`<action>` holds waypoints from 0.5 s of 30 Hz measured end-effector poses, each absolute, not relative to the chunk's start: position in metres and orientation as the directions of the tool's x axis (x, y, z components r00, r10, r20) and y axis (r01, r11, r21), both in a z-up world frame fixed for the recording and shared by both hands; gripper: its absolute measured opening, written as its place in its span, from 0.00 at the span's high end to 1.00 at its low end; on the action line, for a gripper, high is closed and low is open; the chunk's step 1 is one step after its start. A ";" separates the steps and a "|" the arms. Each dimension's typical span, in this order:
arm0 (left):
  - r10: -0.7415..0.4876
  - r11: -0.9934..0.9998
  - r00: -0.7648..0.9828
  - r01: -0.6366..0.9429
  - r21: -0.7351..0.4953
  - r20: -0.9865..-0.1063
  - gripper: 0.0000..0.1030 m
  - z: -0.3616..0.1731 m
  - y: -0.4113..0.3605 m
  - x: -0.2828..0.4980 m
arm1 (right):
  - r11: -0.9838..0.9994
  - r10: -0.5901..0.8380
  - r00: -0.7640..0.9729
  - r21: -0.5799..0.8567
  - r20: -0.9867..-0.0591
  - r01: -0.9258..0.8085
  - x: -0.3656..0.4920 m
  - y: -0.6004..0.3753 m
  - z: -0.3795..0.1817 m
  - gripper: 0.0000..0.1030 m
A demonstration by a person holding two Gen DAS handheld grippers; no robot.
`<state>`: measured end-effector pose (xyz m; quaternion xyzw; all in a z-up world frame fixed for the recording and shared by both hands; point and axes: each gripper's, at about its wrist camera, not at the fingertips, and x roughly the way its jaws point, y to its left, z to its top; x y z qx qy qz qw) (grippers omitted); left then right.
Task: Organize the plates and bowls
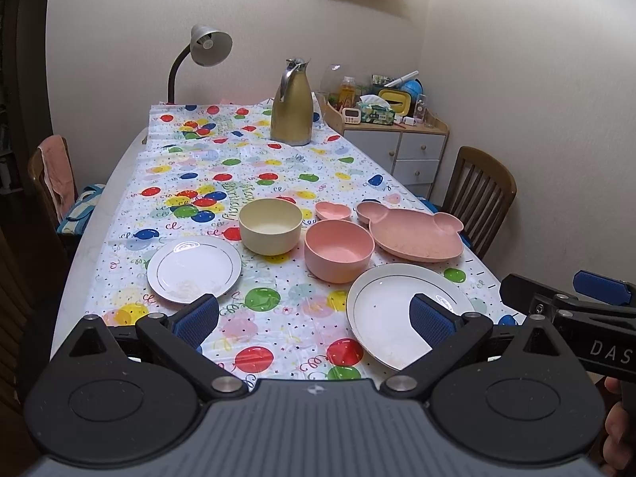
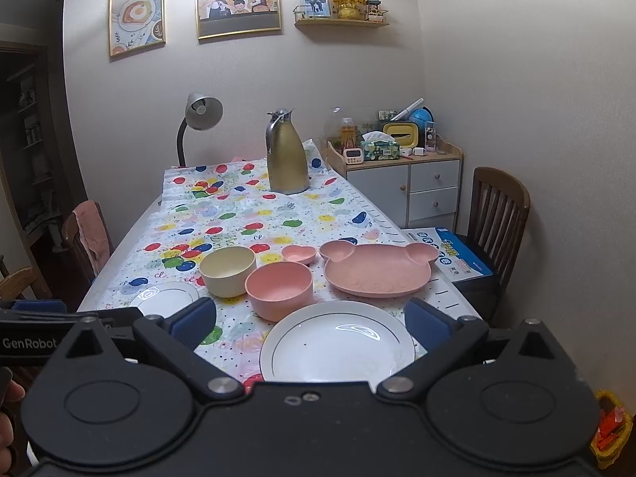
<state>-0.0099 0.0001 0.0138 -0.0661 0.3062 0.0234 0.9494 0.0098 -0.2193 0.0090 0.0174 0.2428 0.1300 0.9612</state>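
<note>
On the balloon tablecloth lie a small white plate [image 1: 194,269] [image 2: 165,297] at the left, a larger white plate [image 1: 393,310] [image 2: 337,344] at the right front, a cream bowl [image 1: 270,225] [image 2: 227,271], a pink bowl [image 1: 339,250] [image 2: 279,290], a small pink heart dish [image 1: 333,210] [image 2: 299,254] and a pink bear-shaped plate [image 1: 413,230] [image 2: 379,268]. My left gripper [image 1: 314,320] is open and empty above the near table edge. My right gripper [image 2: 312,324] is open and empty, just short of the larger white plate; it also shows in the left wrist view [image 1: 564,298].
A gold thermos jug [image 1: 291,105] [image 2: 287,153] stands at the far end. A desk lamp [image 1: 198,55] is behind the table. Chairs stand at the left [image 1: 51,175] and right [image 1: 481,194]. A cluttered cabinet [image 1: 397,135] fills the far right corner.
</note>
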 end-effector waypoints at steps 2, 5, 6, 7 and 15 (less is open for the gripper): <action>0.002 0.990 0.808 -0.083 -0.111 -0.589 0.00 0.011 0.000 -0.007 | 0.967 0.253 0.847 0.095 -0.467 -0.236 0.011 -0.220 0.008 0.01; -0.002 0.991 0.804 -0.079 -0.110 -0.594 0.00 0.008 -0.001 -0.001 | 0.969 0.246 0.843 0.097 -0.478 -0.227 0.014 -0.219 0.008 0.02; -0.003 0.991 0.803 -0.078 -0.110 -0.595 0.00 0.007 -0.001 -0.001 | 0.970 0.243 0.843 0.098 -0.480 -0.224 0.014 -0.220 0.008 0.03; -0.004 0.991 0.803 -0.077 -0.111 -0.596 0.00 0.007 -0.001 -0.001 | 0.970 0.241 0.842 0.098 -0.482 -0.222 0.014 -0.220 0.007 0.03; -0.016 0.992 0.801 -0.060 -0.107 -0.598 0.00 0.003 -0.005 0.002 | 0.974 0.226 0.847 0.090 -0.482 -0.209 0.011 -0.221 0.008 0.03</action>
